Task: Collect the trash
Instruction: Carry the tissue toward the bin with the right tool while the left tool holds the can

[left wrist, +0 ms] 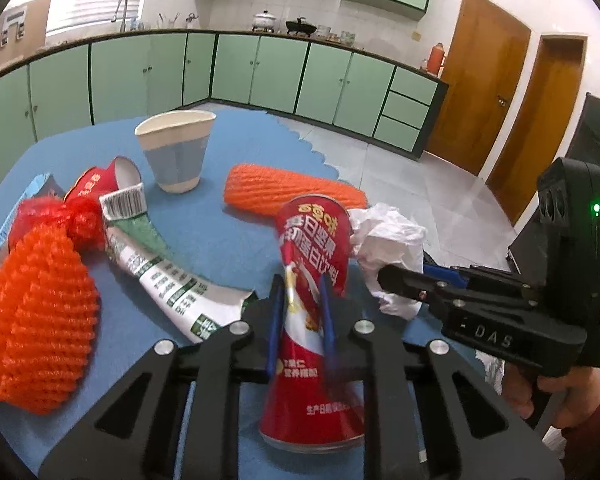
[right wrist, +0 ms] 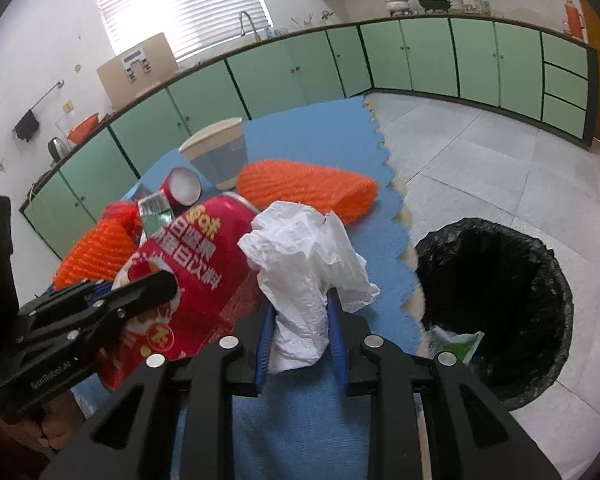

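Right now both tools carry a piece of rubbish, which fits a sweep from the mat toward the bin. The left gripper (left wrist: 300,320) is clenched on a crushed red can (left wrist: 314,320): its blue pads press the can's dented waist from either side, the can's top pointing away ahead of the fingers and its base hanging back toward the camera. A squeeze at the narrowest part probably keeps the slick metal from slipping.

Just to the right of that tool, the right gripper (right wrist: 300,336) is pinching a crumpled white tissue (right wrist: 304,272). The blue fingers close on the lower wad, and the loose upper folds billow out above and ahead of the tips. Soft paper gives way, so the jaws stand narrow.

The black-lined bin (right wrist: 496,312) sits on the tiled floor ahead and to the right of the right gripper, off the edge of the blue mat (right wrist: 320,140), so the tissue looks nearest to being dropped; some green-and-white wrapping already lies inside.

Ahead and left of the left gripper, more trash waits on the mat: a paper cup (left wrist: 176,156) standing upright, orange foam netting (left wrist: 292,192) beyond the can, another orange net (left wrist: 40,320) at far left, and a flattened green-and-white carton (left wrist: 168,276) between them.
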### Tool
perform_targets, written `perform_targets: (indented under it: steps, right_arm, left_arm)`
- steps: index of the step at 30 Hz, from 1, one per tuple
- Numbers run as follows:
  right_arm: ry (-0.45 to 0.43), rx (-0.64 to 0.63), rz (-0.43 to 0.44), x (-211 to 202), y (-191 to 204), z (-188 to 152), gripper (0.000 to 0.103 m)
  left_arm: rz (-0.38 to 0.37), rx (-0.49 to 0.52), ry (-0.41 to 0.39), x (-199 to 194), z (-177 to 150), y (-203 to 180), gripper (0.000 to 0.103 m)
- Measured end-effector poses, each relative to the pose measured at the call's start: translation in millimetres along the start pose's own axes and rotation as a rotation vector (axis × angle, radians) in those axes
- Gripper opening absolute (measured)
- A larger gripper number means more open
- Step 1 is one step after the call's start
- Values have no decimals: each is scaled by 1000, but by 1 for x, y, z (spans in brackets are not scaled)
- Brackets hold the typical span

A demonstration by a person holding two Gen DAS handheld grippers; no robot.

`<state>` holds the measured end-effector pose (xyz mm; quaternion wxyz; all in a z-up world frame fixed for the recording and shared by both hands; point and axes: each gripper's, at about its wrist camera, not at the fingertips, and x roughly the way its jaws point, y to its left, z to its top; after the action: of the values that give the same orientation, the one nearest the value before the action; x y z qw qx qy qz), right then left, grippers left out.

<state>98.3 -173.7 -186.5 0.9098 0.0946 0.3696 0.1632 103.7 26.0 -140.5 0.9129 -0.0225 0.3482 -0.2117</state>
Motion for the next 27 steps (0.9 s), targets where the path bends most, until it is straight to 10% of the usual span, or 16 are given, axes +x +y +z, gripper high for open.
perform_targets:
  steps: [27]
  right_arm:
    - [-68,49,-69,-32,-37,5,25]
  left_arm:
    - [38,97,68,24,-2,-43,6]
